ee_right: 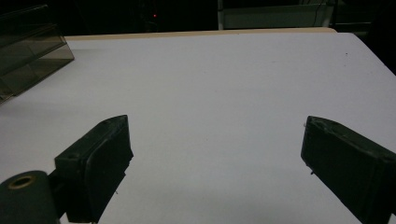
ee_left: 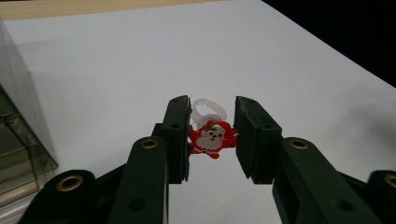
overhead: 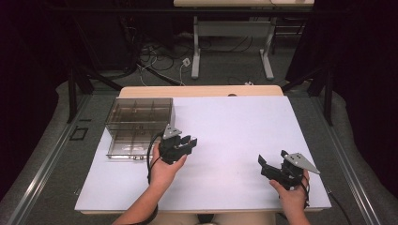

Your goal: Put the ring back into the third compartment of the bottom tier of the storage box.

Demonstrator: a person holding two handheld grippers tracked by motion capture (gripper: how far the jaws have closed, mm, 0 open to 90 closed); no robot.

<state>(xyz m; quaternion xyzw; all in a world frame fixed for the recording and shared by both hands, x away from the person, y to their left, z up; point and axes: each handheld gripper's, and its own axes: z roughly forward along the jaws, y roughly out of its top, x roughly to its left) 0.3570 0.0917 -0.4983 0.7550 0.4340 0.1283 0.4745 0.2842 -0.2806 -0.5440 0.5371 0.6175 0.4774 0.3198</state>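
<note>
A small Santa ring (ee_left: 211,137), a red-and-white Santa figure on a clear plastic band, sits pinched between the two fingers (ee_left: 176,135) of the left gripper (ee_left: 211,140), held above the white counter (ee_left: 116,70). In the left gripper view the Santa face looks back toward the camera and the clear band curves up behind it. In the high view the left gripper (overhead: 180,144) hangs over the counter's left half, just beside the near right corner of a clear compartment box (overhead: 138,124). That box stands at the counter's left edge with its lid raised; whether anything lies in its compartments cannot be told. The right gripper (overhead: 272,168) is well apart, near the counter's front right, and its fingers (ee_right: 100,161) are spread wide with only bare white surface between them. Cables and a second table's legs lie on the floor beyond the counter.
</note>
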